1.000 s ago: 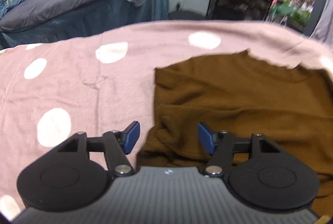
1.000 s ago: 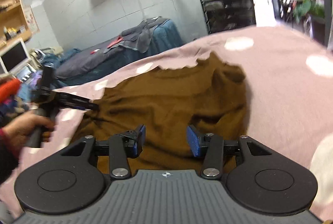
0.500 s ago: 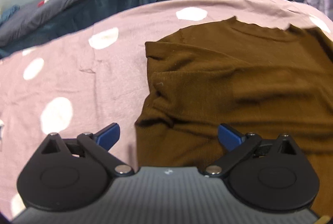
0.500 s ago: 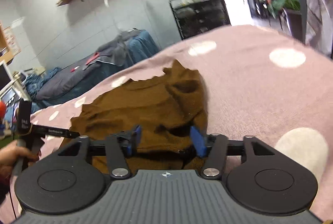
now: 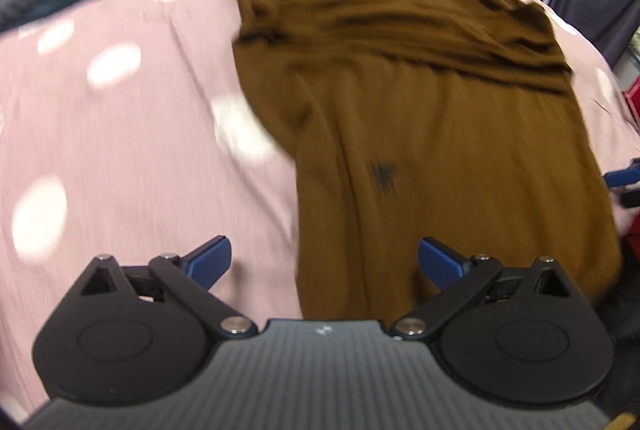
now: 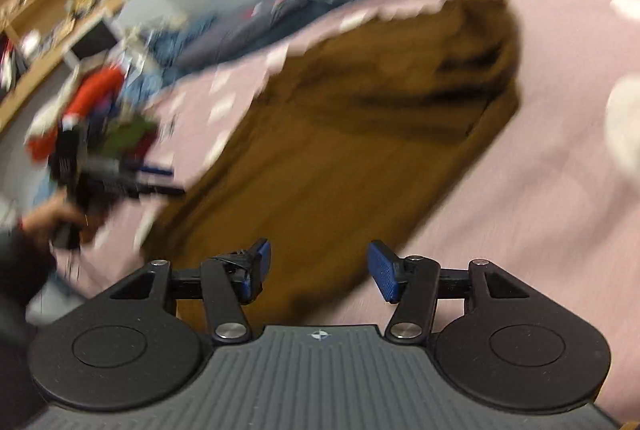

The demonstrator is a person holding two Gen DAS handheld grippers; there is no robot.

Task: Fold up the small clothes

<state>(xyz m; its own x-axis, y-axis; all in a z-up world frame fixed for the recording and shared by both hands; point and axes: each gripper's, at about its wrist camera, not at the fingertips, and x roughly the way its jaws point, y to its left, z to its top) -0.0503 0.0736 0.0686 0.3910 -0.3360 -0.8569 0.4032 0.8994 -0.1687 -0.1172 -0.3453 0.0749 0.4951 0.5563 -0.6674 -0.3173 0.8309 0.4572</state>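
Both views are smeared by motion blur. Spread over a pink cloth with white dots (image 5: 120,158), which covers the counter, a brown sweater (image 5: 440,134) lies mostly flat, its far end bunched into folds and its near hem hidden behind the left hand-held gripper (image 5: 324,262). That gripper hangs spread wide over the sweater's left edge, gripping nothing. Only the right wrist view shows the hand (image 6: 52,226) holding it. The right hand-held gripper (image 6: 318,268) hovers parted over the near hem, empty.
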